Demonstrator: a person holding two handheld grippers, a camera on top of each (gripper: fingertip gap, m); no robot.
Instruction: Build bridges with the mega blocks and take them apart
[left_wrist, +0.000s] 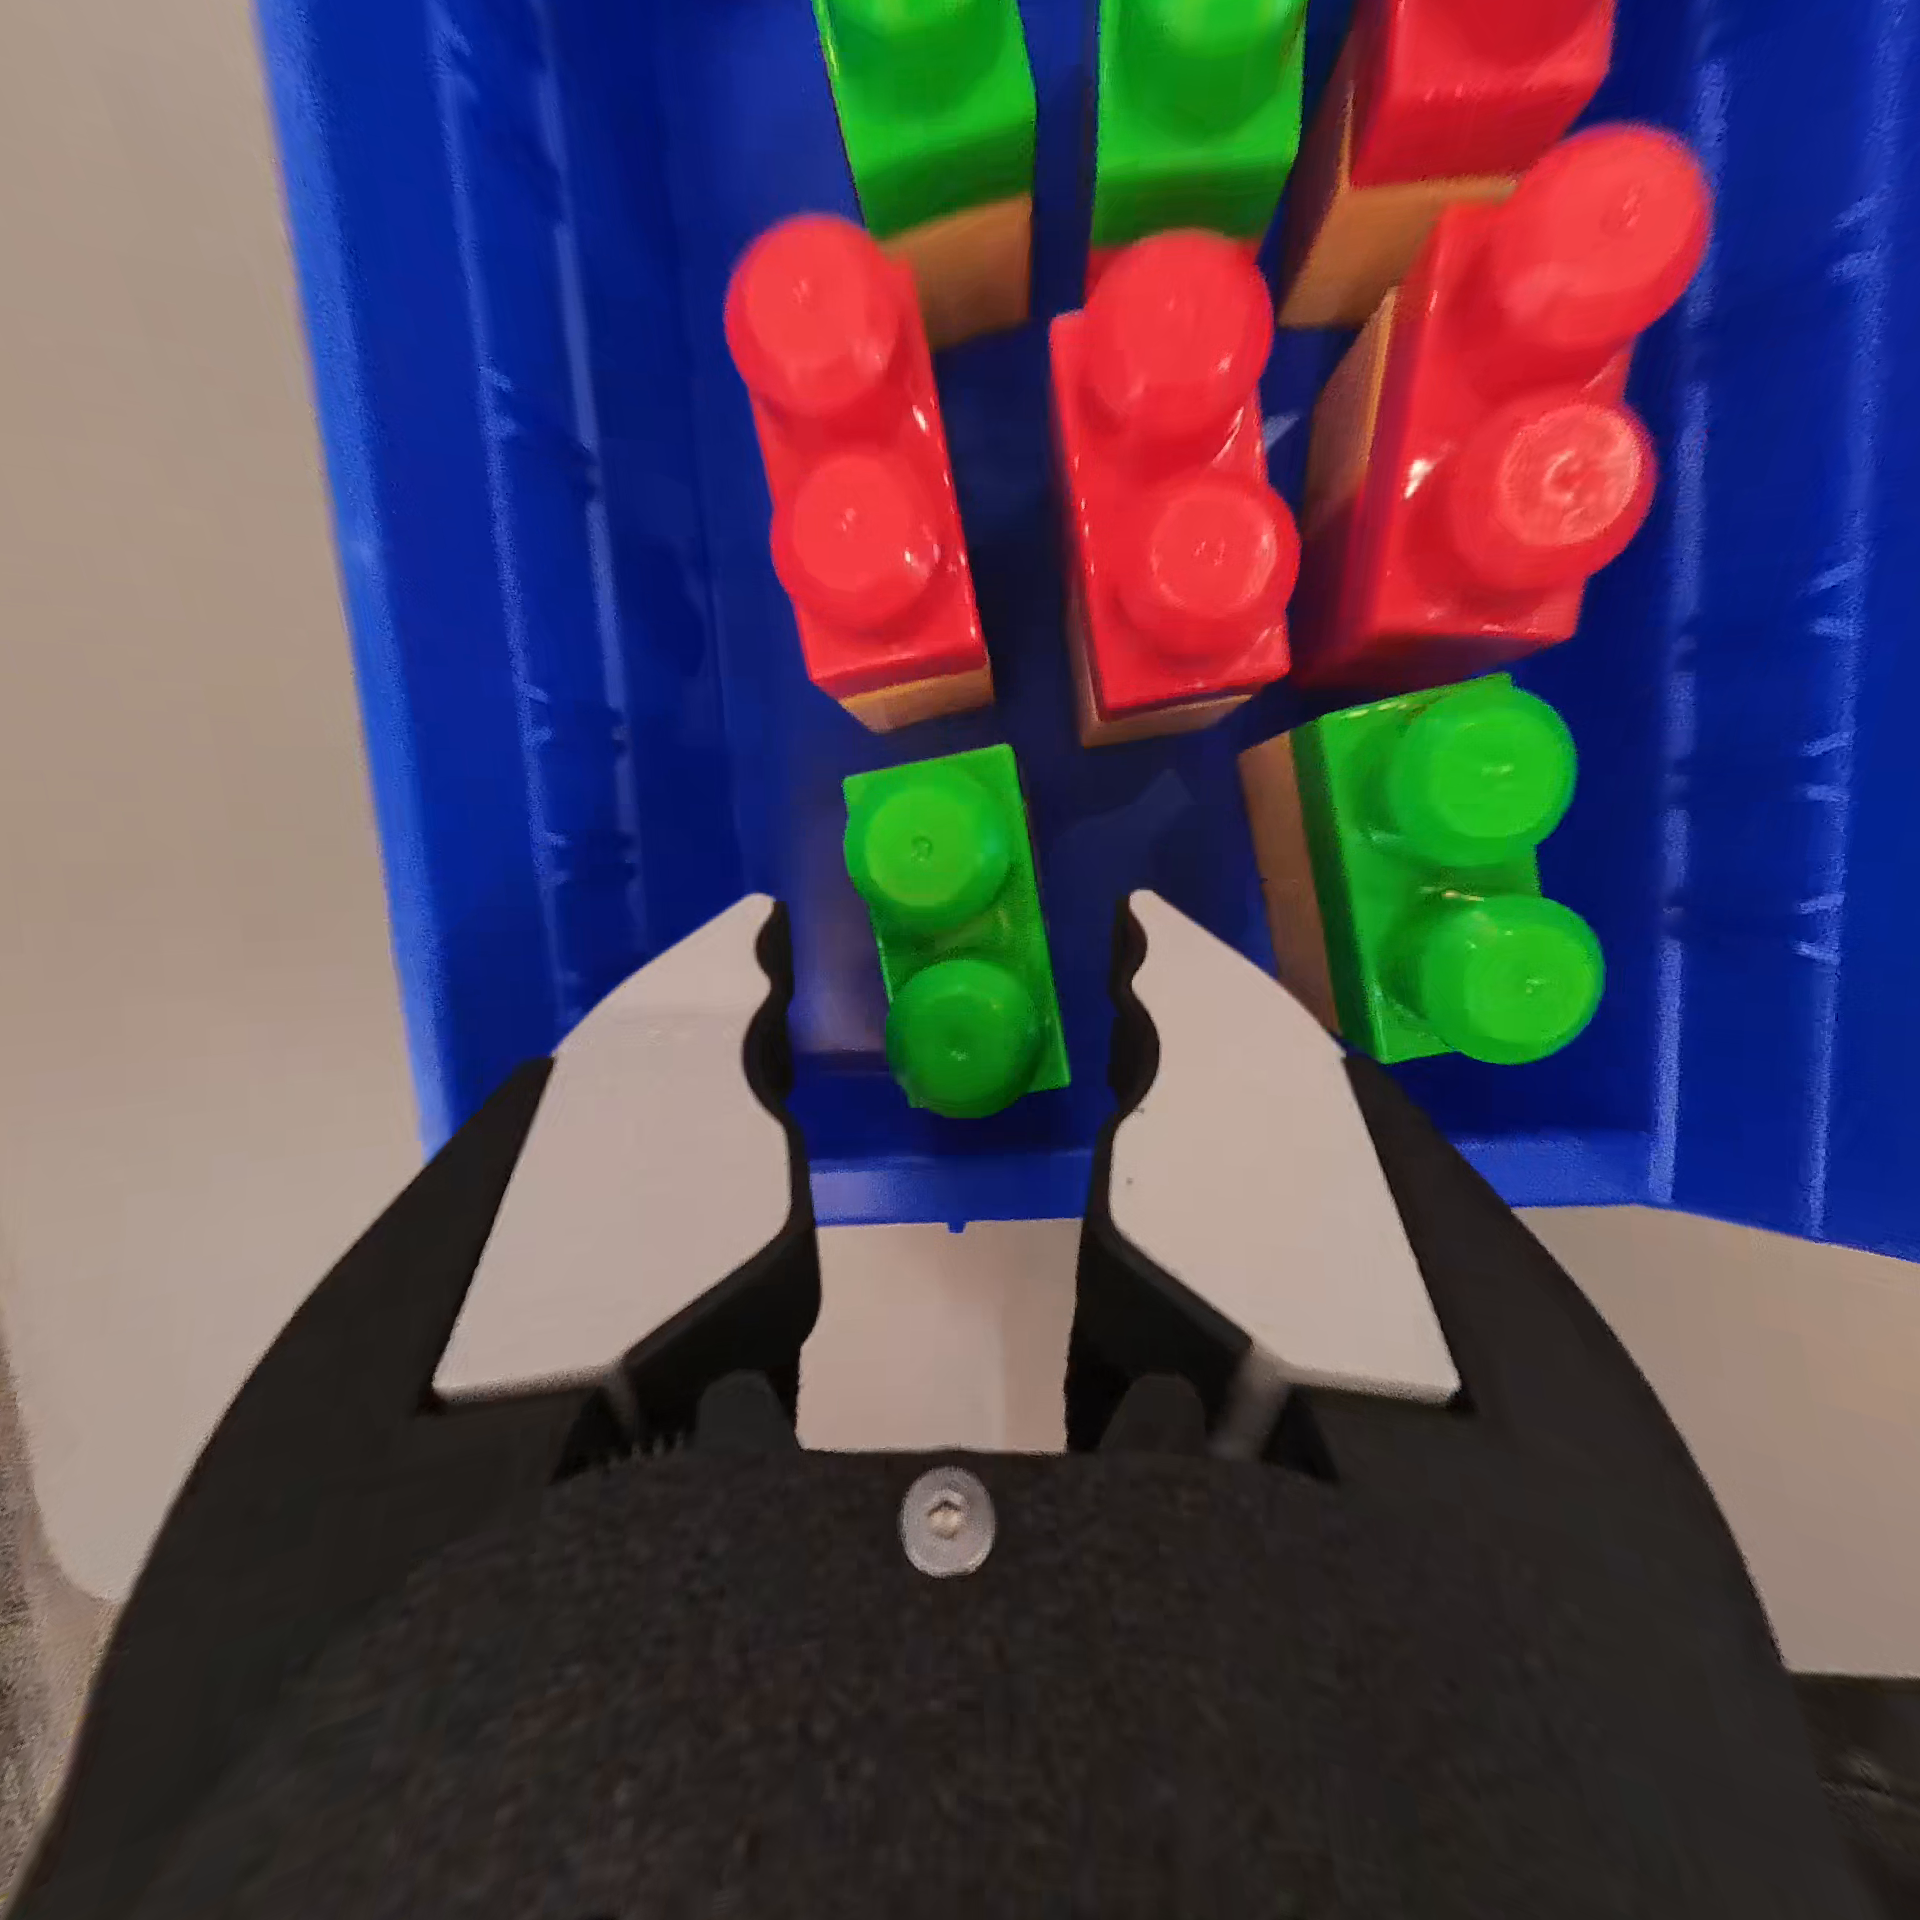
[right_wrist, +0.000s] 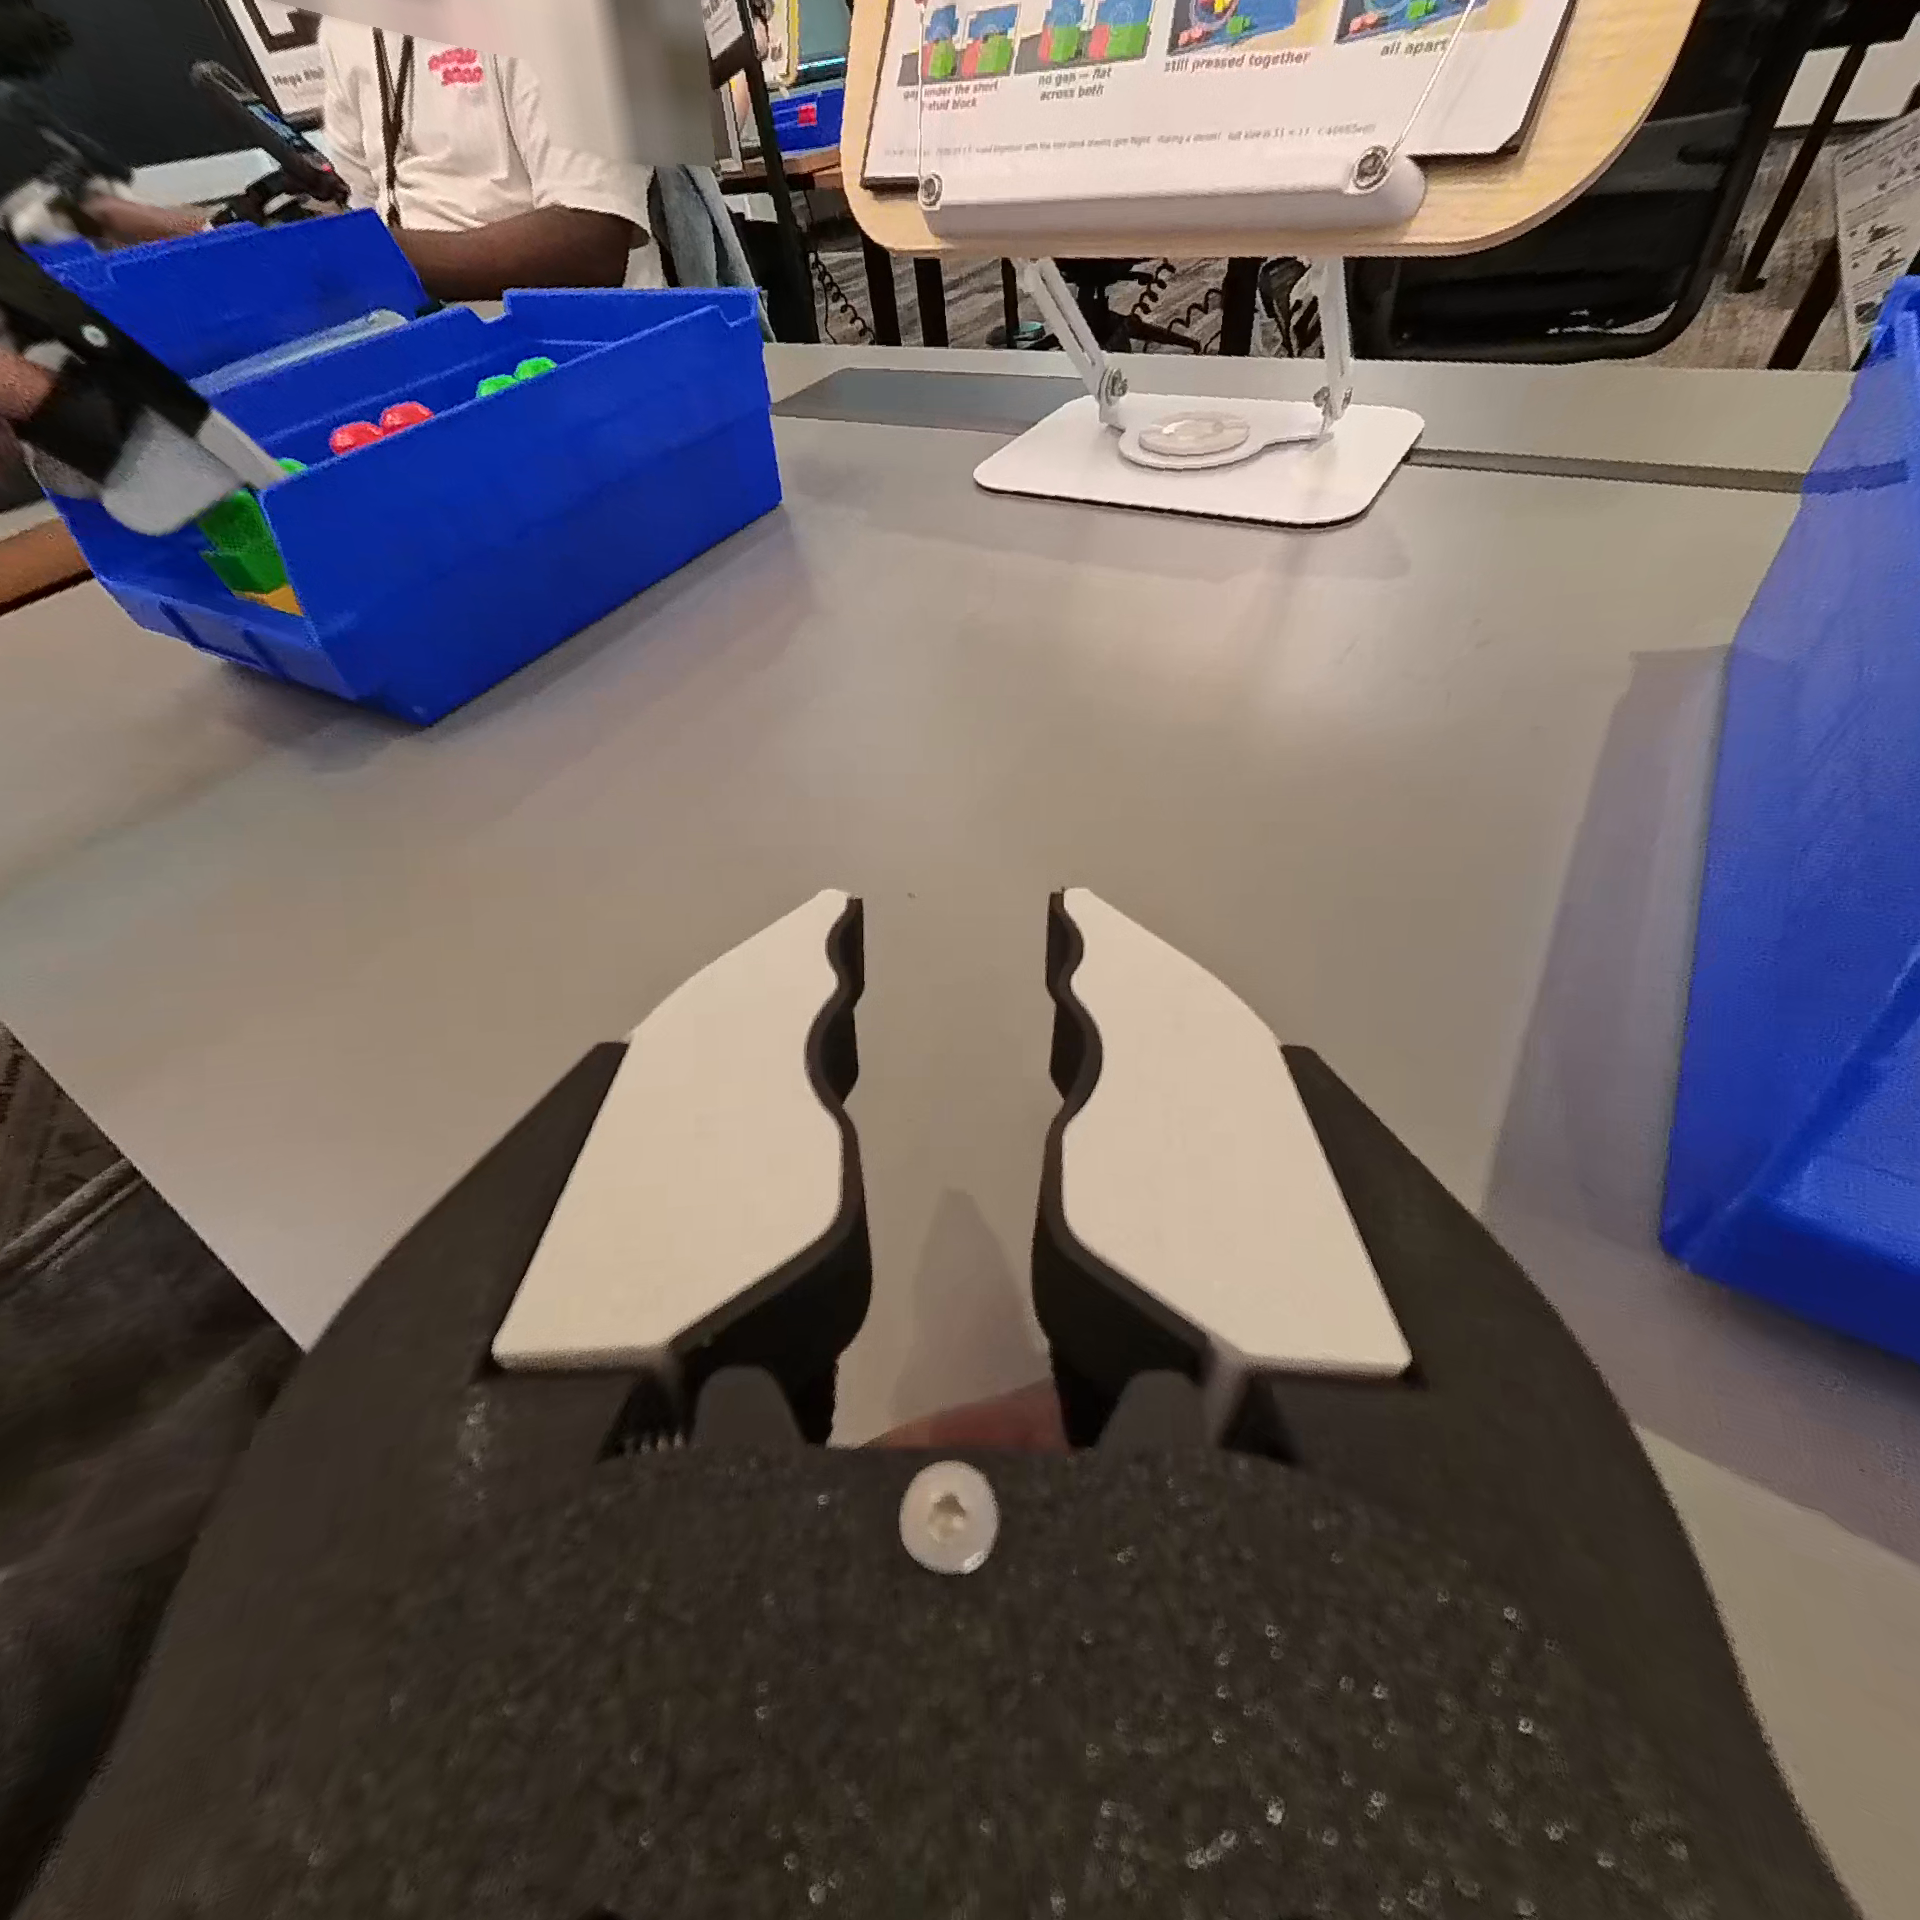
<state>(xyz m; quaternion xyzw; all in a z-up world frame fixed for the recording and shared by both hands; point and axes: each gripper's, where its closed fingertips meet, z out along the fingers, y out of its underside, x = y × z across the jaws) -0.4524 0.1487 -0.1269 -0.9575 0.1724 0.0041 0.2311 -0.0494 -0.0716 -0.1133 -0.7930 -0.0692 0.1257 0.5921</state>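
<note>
We are reaching into the blue bin with the left gripper, its jaws standing wide on either side of the small green block nearest the bin's front wall, not yet touching it. That block is sitting studs-up on an orange block beneath; just beyond it in the bin are two red blocks, and to its right another green block, close enough to get in the way. To do this well we are, in our judgement, needing to keep the fingers parallel to the block's long sides, come down below the studs and close on the flat walls, keeping the right finger out of the neighbouring stack. The right gripper is hovering over the grey table, well apart from the bin, jaws partly open and holding nothing.
</note>
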